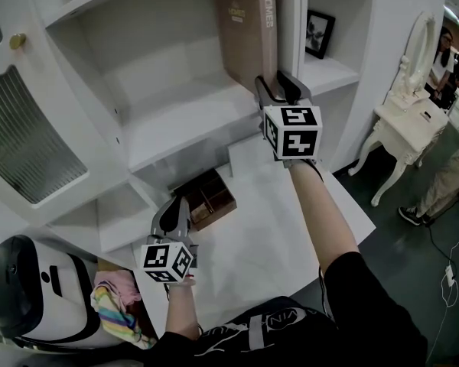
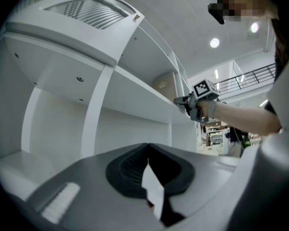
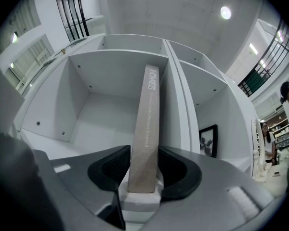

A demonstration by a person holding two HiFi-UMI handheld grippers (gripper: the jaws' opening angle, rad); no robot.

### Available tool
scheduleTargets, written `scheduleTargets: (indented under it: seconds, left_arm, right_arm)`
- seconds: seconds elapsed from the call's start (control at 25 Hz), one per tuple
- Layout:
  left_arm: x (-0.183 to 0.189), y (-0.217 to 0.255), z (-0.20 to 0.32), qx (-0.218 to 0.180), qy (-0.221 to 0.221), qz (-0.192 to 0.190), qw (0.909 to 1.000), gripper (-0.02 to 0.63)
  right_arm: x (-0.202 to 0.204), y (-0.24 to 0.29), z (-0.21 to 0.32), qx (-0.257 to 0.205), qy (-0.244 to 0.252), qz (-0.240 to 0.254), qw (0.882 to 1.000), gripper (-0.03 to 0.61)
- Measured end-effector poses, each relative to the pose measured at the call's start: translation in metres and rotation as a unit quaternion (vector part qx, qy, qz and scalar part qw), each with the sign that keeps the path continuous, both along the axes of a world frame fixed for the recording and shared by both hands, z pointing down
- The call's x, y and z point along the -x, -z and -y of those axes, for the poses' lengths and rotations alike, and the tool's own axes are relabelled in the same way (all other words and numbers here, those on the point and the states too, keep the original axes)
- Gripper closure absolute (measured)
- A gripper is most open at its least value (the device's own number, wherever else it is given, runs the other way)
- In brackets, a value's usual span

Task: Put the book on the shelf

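Tall white shelf unit across most of the head view, compartments open to the front; below it a white worktop jutting toward the person; off to the right, well apart, a white dressing table on curved legs. Upright on the middle shelf, against the compartment's right wall: the book, tan, spine outward and lettered HOMES, bottom end at the shelf's front lip. At the back of the worktop, under the shelf, a brown wooden box with dividers. Right claw closed on the book's lower spine, one pad on each side, arm stretched up to it; left claw lower, near the box, drawn narrow with tips meeting and nothing between. In the next compartment to the right, a small black-framed picture.
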State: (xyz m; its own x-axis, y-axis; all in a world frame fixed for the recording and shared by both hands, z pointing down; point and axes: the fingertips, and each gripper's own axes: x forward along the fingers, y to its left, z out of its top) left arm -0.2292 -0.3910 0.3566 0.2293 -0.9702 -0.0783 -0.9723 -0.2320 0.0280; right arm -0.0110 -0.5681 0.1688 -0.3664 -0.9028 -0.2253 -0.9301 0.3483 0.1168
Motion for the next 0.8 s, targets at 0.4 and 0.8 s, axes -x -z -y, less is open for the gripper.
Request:
scheduleTargets:
  seconds: [0.4,0.8]
  left_arm:
    - [-0.012,-0.006,-0.004,0.005,-0.014,-0.005,0.9999,0.614]
    - [-0.016,-0.013,-0.014,0.007,-0.015,-0.011,0.9998,0.614]
  right_arm:
    - [-0.007,-0.006,-0.016,0.0,0.011,-0.002,1.0,0.393]
    - [-0.009,-0.022,-0.041,0.009,0.041,0.001,0.999,0.42]
